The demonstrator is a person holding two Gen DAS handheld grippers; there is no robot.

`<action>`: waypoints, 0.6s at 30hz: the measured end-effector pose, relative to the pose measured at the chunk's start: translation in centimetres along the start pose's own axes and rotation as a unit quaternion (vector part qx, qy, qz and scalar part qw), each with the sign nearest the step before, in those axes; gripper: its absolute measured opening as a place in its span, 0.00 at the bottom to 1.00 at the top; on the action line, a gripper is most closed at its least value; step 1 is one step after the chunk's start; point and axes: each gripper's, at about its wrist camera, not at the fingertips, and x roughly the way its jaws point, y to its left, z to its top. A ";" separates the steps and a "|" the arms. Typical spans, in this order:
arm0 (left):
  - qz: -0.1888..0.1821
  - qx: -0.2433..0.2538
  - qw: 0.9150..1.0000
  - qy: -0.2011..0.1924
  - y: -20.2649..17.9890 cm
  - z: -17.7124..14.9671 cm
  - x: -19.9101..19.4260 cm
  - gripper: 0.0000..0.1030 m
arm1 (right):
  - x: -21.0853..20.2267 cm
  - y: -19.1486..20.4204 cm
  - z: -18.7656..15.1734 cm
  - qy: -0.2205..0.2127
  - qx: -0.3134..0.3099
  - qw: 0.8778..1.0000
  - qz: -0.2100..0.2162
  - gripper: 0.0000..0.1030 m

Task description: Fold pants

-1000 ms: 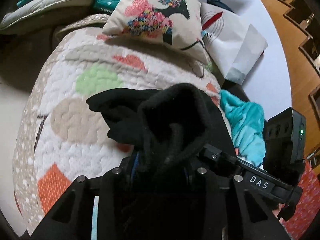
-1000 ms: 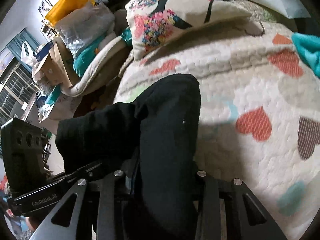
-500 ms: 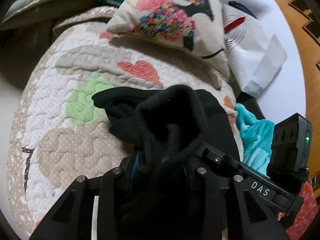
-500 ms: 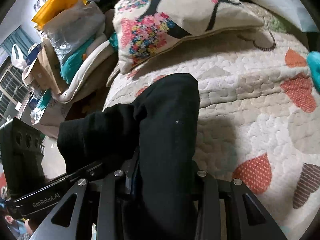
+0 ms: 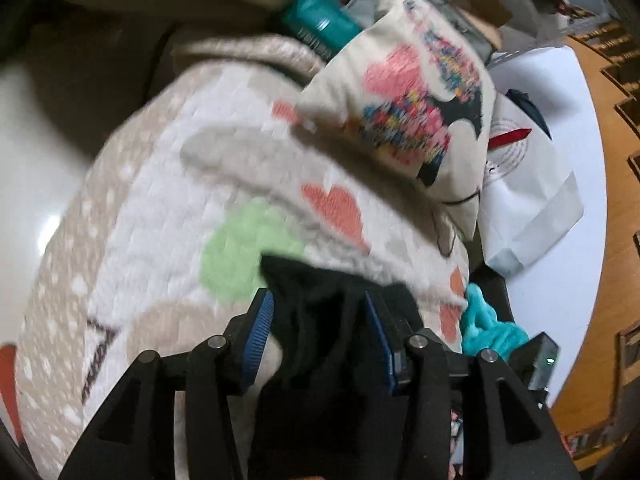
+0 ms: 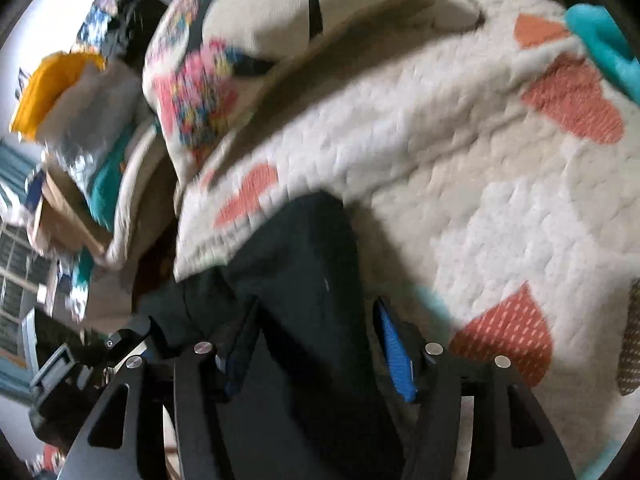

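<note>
Pants [image 5: 316, 320], black, lie bunched on heart-print quilt [image 5: 160, 216] near pillow [image 5: 420, 92]. Left gripper [image 5: 318, 332] and right gripper [image 6: 316, 344]: fingers spread, cloth loose between. Frames blurred.

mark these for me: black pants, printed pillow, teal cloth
black pants [image 6: 304, 264], right wrist view: on the fold between the claw fingers.
printed pillow [image 5: 416, 92], left wrist view: on its printed face.
teal cloth [image 5: 490, 330], left wrist view: on the bunched part at the quilt's edge.

matt black cloth pants [image 5: 316, 312], seemingly quilted bedspread [image 5: 168, 184]
</note>
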 end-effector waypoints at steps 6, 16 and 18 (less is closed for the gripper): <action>0.126 0.090 0.988 0.010 -2.2 -0.5 3.3 0.56 | 1.7 2.3 0.7 -0.009 -0.092 0.994 -0.065 0.61; 0.130 0.015 0.991 0.015 2.4 0.4 3.5 0.81 | 0.4 -1.5 0.8 -0.040 -0.053 0.993 -0.101 0.77; 0.103 -0.017 0.994 0.018 3.5 0.5 2.7 0.81 | -1.2 -2.0 0.5 -0.058 -0.045 0.991 -0.113 0.77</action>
